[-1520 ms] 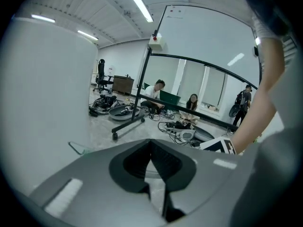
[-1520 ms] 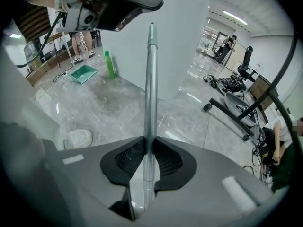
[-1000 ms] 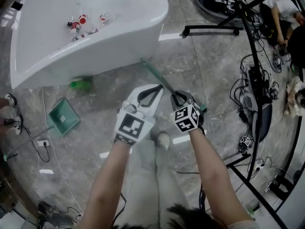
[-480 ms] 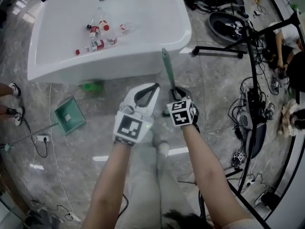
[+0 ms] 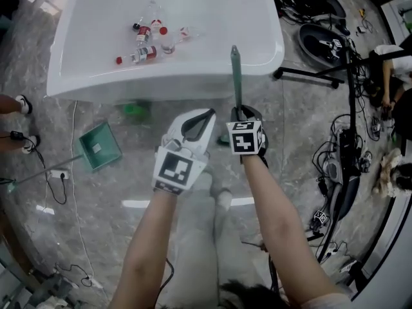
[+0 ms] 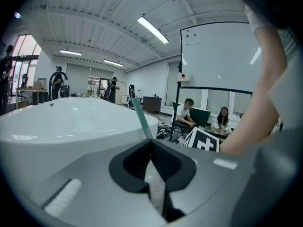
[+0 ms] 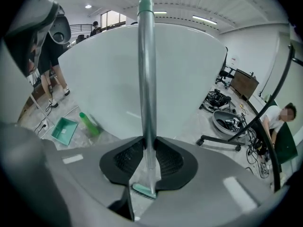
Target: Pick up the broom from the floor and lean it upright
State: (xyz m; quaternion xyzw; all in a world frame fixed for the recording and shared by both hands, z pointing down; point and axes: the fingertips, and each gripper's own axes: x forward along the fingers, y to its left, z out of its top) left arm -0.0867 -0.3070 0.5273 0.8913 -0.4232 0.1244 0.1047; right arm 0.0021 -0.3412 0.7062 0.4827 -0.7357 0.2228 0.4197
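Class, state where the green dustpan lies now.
In the head view, the green dustpan lies on the floor at left, beside the white bathtub, near a green bottle.

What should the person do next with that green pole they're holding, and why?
Probably tip the broom handle forward until it leans on the rim of the bathtub. The right gripper is shut on the handle, which already stands nearly upright just in front of the bathtub. The left gripper is shut on nothing, so it gives no support.
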